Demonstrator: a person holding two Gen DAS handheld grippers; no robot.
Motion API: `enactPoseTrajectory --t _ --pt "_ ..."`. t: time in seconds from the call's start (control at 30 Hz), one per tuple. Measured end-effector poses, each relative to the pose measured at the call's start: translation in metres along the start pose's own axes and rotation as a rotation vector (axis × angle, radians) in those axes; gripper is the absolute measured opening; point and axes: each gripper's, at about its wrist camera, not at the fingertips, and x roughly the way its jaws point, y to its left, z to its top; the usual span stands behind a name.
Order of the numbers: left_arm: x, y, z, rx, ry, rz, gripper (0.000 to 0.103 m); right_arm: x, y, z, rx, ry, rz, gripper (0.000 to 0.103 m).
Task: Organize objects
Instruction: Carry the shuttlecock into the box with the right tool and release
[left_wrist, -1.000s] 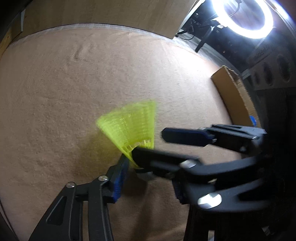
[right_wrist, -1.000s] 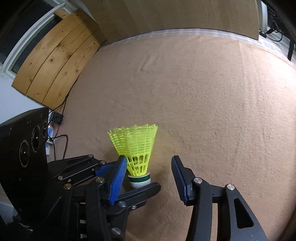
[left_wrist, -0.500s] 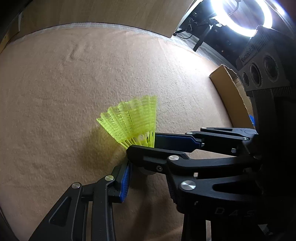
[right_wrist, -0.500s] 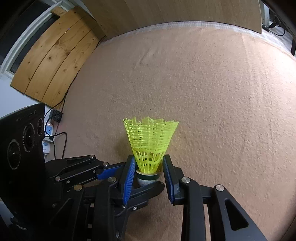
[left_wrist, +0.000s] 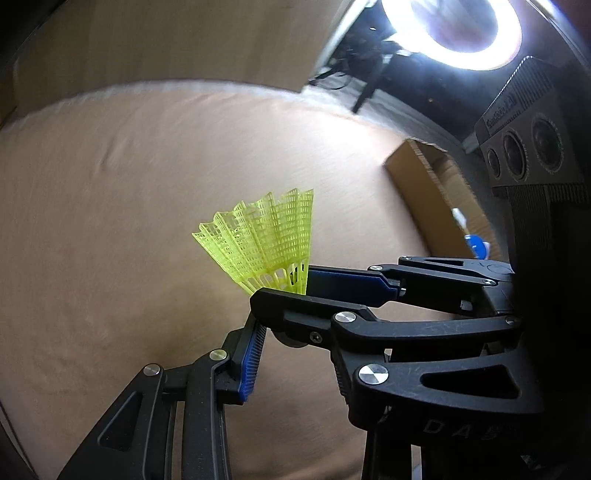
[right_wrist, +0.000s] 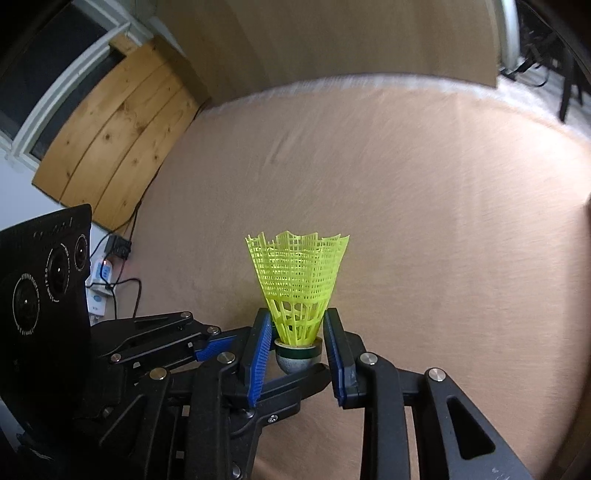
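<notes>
Yellow mesh shuttlecock (right_wrist: 297, 284) now sits pinched at its skirt base between the right gripper (right_wrist: 297, 343) pads, which stood wide apart a second ago. The left gripper (left_wrist: 280, 317) remains clamped on its cork, so a handover looks underway. Both have lifted it off the tan blanket (right_wrist: 443, 221); a cardboard box (left_wrist: 424, 184) waits far right.

My left view has a ring light (left_wrist: 452, 35) blazing at its top right, blown out to white glare. The tan cloth (left_wrist: 110, 221) is softly lit and streaked with motion blur. Fisheye bending darkens every corner in both views.
</notes>
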Motion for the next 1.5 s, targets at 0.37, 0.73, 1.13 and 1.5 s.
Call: enactPoseTrajectory --t 0.37,0.73,1.13,1.5 --pt "0.035 -0.121 0.056 0.149 -0.030 -0.024 0.036 -0.093 -0.083 -0.002 0.046 -0.132 -0.099 0.026" --pt "0.091 -0.231 0.097 0.277 -0.029 -0.034 0.036 -0.157 -0.173 -0.009 0.112 -0.206 -0.178 0.026" --pt "0.132 -0.277 0.130 0.323 -0.012 -0.041 0.036 -0.174 -0.223 0.000 0.155 -0.226 -0.212 0.026" --pt "0.126 -0.248 0.133 0.293 -0.017 0.026 0.071 -0.180 -0.234 -0.007 0.215 -0.242 -0.290 0.055"
